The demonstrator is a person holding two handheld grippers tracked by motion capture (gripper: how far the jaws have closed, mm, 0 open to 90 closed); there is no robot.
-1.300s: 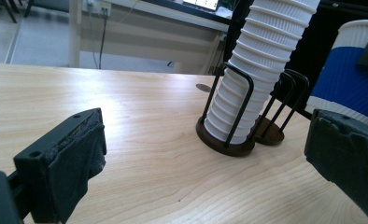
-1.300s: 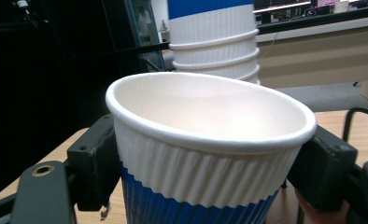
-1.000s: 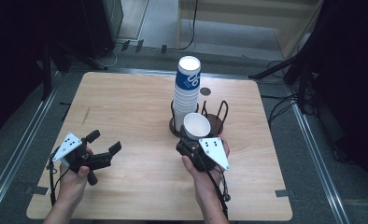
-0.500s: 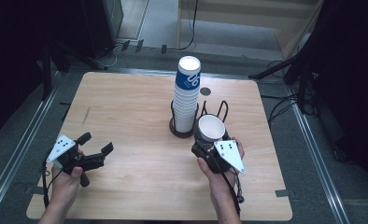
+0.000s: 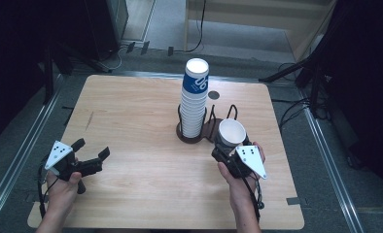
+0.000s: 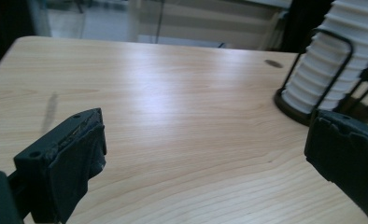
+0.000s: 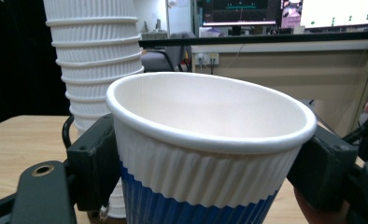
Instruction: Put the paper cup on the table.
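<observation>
Light wood table (image 5: 146, 121) w/ rounded corners carried a dark round wire rack (image 5: 199, 133) near its centre-right, a tall stack of ribbed paper cups (image 5: 194, 102) standing in it. Small dark hole (image 5: 213, 95) sat just behind the stack, twd the far edge.

I am working in a lab or office test space. Behind the wooden table (image 5: 131, 111) run metal floor rails (image 5: 14, 160), loose cables (image 5: 296, 109) and dark stands (image 5: 316, 73); beyond it, lit monitors (image 7: 285, 11) sit on a desk.
</observation>
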